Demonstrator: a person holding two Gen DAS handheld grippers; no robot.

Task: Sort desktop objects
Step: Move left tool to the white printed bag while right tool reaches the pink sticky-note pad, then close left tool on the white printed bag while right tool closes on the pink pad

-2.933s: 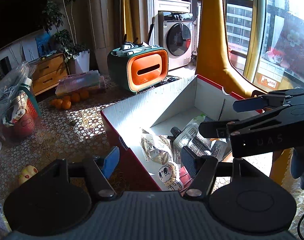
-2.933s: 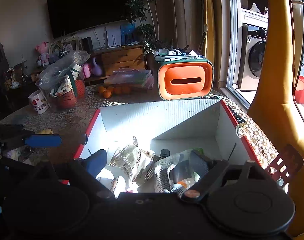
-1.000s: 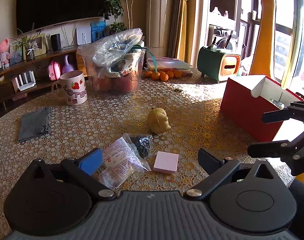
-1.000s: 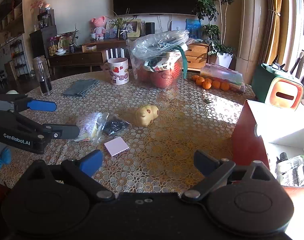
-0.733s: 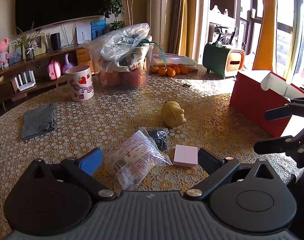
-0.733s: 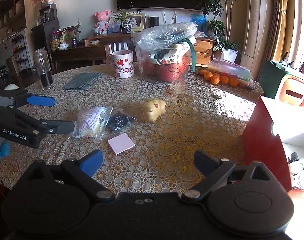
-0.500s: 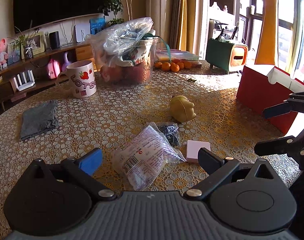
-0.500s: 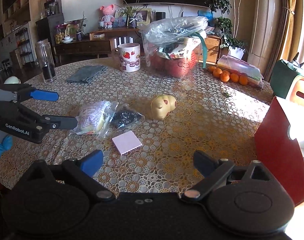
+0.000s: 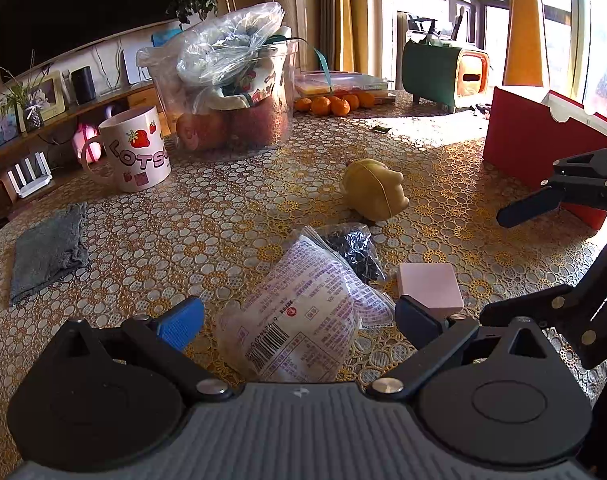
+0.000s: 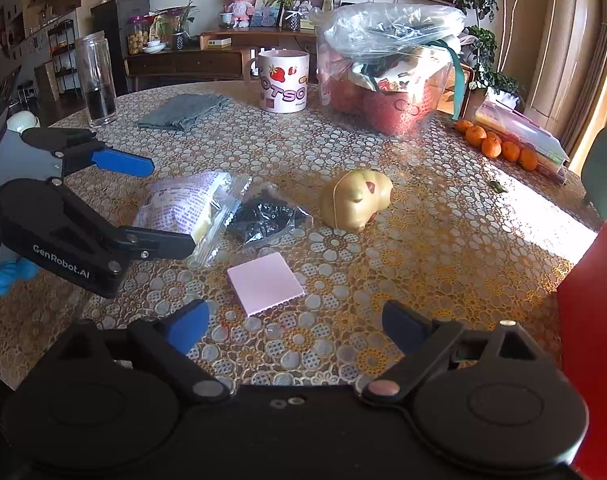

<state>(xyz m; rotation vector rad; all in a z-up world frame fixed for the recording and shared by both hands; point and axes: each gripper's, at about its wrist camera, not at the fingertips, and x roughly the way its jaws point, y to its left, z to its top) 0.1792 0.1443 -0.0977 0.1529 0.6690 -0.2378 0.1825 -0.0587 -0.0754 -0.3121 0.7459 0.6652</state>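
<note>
A clear snack bag (image 9: 303, 312) with purple print lies on the lace tablecloth. My left gripper (image 9: 299, 320) is open, and the bag lies between its spread fingers without the pads pressing on it. Beside the bag are a small black packet (image 9: 353, 248) and a pink square pad (image 10: 265, 282). A yellow pig toy (image 10: 355, 200) sits further back. My right gripper (image 10: 295, 328) hovers just short of the pink pad, its jaws wide but closing with nothing between them. The red box (image 9: 535, 148) stands at the right.
A strawberry mug (image 10: 283, 80), a clear tub of apples under a plastic bag (image 10: 387, 84), a grey cloth (image 10: 183, 114) and a glass jar (image 10: 97, 80) stand at the back. Several oranges (image 10: 495, 146) and a green-orange tissue box (image 9: 447, 74) are at the far right.
Both grippers left the red box, swung to the loose items and sank toward the table. The snack bag now lies between the left fingers, and the pink pad is nearer the right gripper.
</note>
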